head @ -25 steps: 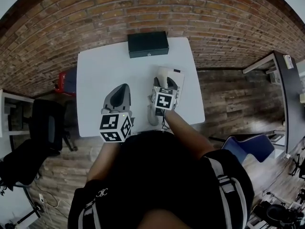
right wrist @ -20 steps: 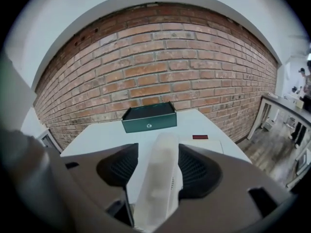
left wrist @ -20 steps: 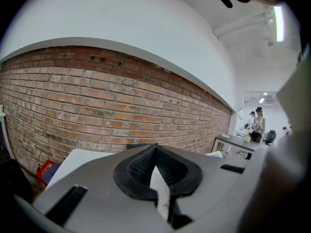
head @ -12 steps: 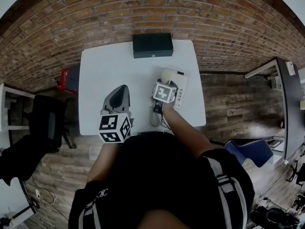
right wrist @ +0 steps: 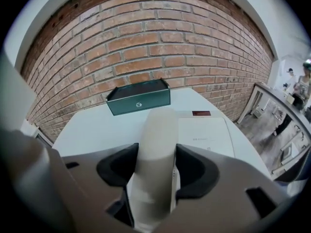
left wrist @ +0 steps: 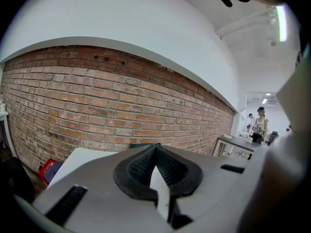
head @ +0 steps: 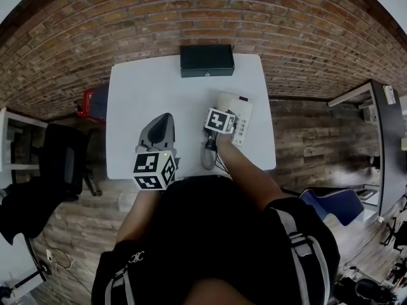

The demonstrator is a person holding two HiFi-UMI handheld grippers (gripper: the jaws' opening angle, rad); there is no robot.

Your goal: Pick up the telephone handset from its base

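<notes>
Scene: We stand at a white table (head: pixel 146 88) set against a brick wall (head: pixel 191 11), a gripper in each hand.

Handset: The pale handset (right wrist: pixel 155 130) lies lengthwise along the left side of its base (right wrist: pixel 204 132), on the right half of the table. One end points toward the wall and the other toward us.

Right gripper: Our right gripper (right wrist: pixel 155 166) is tilted down over the handset. Its jaws are spread wide, one on each side of the handset and close against its flanks. We see no sign of a squeeze. From overhead, its marker cube covers the handset's middle.

Left gripper: Our left gripper (left wrist: pixel 155 152) is over the table's near left part, well apart from the phone. It points almost level toward the wall. Its jaws meet at the tips with nothing between them.

Box: A dark green box (head: pixel 206 60) sits at the table's far edge against the wall, beyond the phone.

Whether raised: We cannot tell whether the handset has left its base.
</notes>
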